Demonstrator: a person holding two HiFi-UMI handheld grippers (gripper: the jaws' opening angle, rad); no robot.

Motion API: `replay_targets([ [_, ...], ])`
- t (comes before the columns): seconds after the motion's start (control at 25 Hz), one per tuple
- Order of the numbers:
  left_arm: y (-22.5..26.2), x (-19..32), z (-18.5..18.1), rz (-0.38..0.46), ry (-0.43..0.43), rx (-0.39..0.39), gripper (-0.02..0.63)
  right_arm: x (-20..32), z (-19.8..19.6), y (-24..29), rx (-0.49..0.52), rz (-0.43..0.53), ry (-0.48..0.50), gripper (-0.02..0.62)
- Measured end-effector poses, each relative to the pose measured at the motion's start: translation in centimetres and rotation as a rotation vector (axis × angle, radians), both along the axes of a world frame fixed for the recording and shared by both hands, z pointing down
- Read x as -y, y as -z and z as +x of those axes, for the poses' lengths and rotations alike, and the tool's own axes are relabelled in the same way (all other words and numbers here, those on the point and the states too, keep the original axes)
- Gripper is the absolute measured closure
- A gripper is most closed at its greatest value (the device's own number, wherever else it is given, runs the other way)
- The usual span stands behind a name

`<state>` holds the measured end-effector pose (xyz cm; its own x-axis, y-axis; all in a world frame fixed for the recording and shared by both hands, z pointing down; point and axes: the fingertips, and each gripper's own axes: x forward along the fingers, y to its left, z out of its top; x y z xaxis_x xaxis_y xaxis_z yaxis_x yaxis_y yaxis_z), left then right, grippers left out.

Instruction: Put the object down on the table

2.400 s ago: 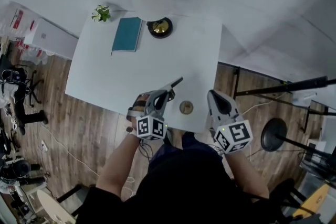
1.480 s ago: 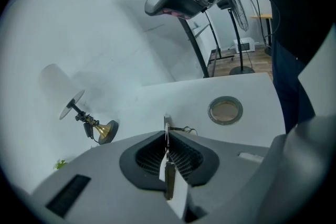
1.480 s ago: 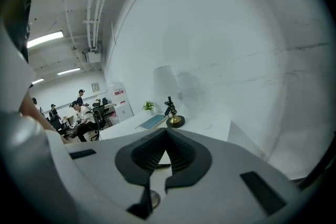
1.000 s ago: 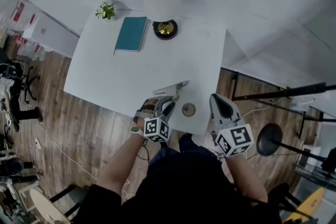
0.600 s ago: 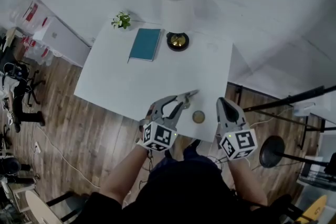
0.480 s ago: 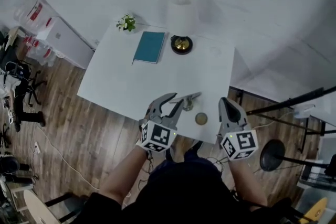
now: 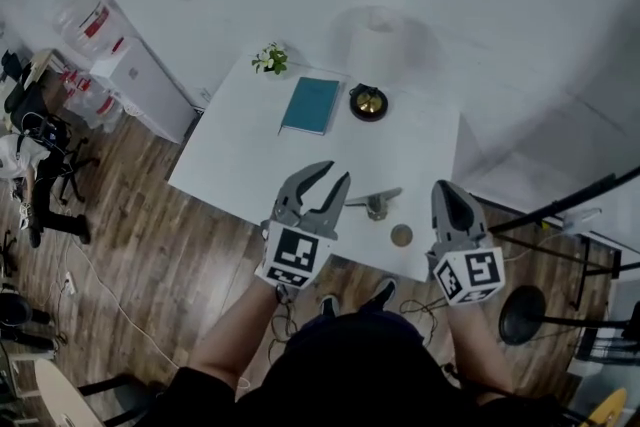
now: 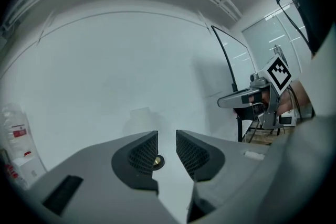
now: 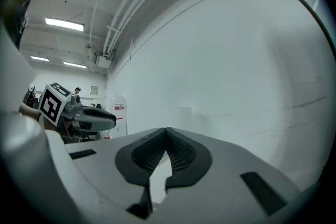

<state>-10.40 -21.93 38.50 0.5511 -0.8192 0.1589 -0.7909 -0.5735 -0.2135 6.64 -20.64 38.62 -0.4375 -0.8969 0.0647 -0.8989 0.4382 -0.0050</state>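
A slim grey metal object [image 7: 375, 203] lies on the white table [image 7: 250, 165] near its front edge, with nothing gripping it. My left gripper [image 7: 335, 172] hovers just left of it, apart from it; its jaws are closing and nothing is between them. In the left gripper view the left gripper [image 8: 166, 152] shows a gap, through which the lamp's gold base [image 8: 156, 161] appears. My right gripper [image 7: 447, 187] is shut and empty at the table's front right corner. Its pads [image 9: 181, 152] meet in the right gripper view.
A round bronze disc [image 7: 401, 235] rests by the front edge. At the back stand a teal book [image 7: 312, 104], a small plant [image 7: 270, 58] and a white-shaded lamp [image 7: 385, 35]. A white cabinet [image 7: 140, 80] is at left; a black stand base [image 7: 520, 315] sits on the floor at right.
The left gripper let go of the grey object, which now lies on the table. Its jaws opened and it drew back to the left. The right gripper stayed shut.
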Motion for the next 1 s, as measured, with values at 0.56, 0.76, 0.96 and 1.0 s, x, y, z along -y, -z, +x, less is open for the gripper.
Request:
replay_targets([
  [0.56, 4.7, -1.7, -3.6, 0.076, 0.004, -0.045, 0.5, -1.9, -2.7, 3.6, -0.02, 0.089, -0.039, 0.591],
  [0.76, 4.8, -2.0, -4.1, 0.075, 0.002, -0.053, 0.502, -2.3, -2.9, 4.0, -0.023, 0.096, -0.05, 0.589],
  [0.96, 4.7, -2.0, -4.0, 0.071, 0.001, -0.057, 0.502, -2.5, -2.8, 4.1, -0.026, 0.099, -0.05, 0.591],
  [1.0, 4.6, -2.1, -4.0, 0.069, 0.0, -0.058, 0.502, -2.5, -2.8, 4.1, -0.025, 0.099, -0.051, 0.59],
])
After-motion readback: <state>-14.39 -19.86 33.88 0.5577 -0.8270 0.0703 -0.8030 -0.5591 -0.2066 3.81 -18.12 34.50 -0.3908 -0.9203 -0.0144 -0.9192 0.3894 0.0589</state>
